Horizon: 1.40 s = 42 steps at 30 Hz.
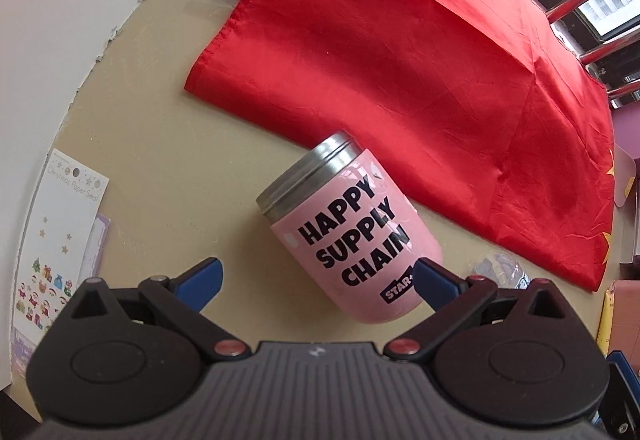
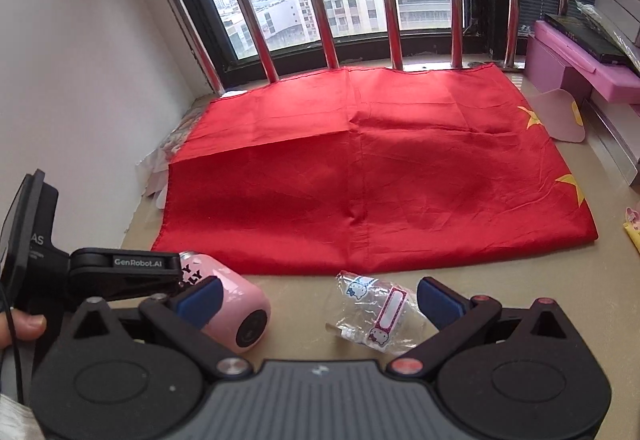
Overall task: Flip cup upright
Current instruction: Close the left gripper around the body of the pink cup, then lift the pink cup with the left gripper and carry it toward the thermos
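A pink cup [image 1: 352, 236] with black lettering and a metal rim lies on its side on the beige table, rim pointing away from me toward the red cloth. My left gripper [image 1: 318, 276] is open, its blue fingertips astride the cup's base end, not touching it firmly. In the right wrist view the cup [image 2: 236, 310] shows its dark bottom, beside the left gripper's black body [image 2: 120, 272]. My right gripper [image 2: 318, 298] is open and empty, just right of the cup.
A red cloth [image 2: 360, 168] with yellow stars covers the far table up to the window bars. A clear plastic packet [image 2: 372, 314] with stickers lies between my right fingers. A sticker sheet [image 1: 60, 240] lies left. Pink boxes [image 2: 580, 56] stand right.
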### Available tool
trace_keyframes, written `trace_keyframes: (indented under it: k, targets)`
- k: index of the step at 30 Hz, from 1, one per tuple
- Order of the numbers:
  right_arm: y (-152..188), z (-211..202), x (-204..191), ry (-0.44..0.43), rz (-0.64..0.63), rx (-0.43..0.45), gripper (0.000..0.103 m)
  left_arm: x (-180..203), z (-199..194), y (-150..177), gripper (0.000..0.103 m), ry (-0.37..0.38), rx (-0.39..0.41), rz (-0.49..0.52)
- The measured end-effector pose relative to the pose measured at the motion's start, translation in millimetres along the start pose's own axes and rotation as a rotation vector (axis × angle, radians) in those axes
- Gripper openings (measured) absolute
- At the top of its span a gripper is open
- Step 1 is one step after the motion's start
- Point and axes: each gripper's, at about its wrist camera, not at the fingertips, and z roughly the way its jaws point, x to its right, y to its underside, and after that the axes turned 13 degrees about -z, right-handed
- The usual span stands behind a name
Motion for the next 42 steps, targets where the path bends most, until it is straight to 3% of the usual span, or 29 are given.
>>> trace_keyframes:
  k: [6, 11, 16, 18, 19, 25, 32, 37, 42]
  targets:
    - [2.1, 18.6, 7.3, 0.078, 0.147, -0.055, 0.103, 12.7, 22.1, -27.0, 0.103, -0.013, -0.021, -0.078]
    - [-0.4, 26.8, 8.4, 0.105, 0.169, -0.087, 0.103, 24.3, 44.0, -34.2, 0.103, 0.011, -0.052, -0.114]
    - [-3.1, 32.7, 11.3, 0.121, 0.181, -0.095, 0.103, 23.7, 76.3, -32.6, 0.103, 0.051, -0.158, -0.205]
    - [-2.9, 34.2, 14.0, 0.125, 0.196, -0.099, 0.103, 25.0, 81.3, -28.8, 0.095, 0.067, -0.155, -0.2]
    - [-3.0, 34.4, 14.6, 0.124, 0.197, -0.1, 0.103, 29.6, 76.3, -26.4, 0.084, 0.069, -0.127, -0.171]
    - [-6.0, 30.6, 11.7, 0.109, 0.188, -0.095, 0.103, 22.1, 69.2, -23.6, 0.084, 0.047, -0.14, -0.077]
    - [-11.1, 11.6, -2.3, 0.068, 0.163, -0.068, 0.103, 6.4, 12.1, -10.5, 0.084, 0.068, -0.079, 0.068]
    - [-9.0, -20.7, -24.4, 0.013, 0.086, -0.024, 0.103, -6.2, -28.1, 25.2, 0.084, 0.025, -0.039, 0.232]
    - [2.2, -62.6, -41.8, -0.051, -0.03, 0.039, 0.103, -37.8, -57.5, 89.1, 0.084, -0.061, -0.005, 0.442]
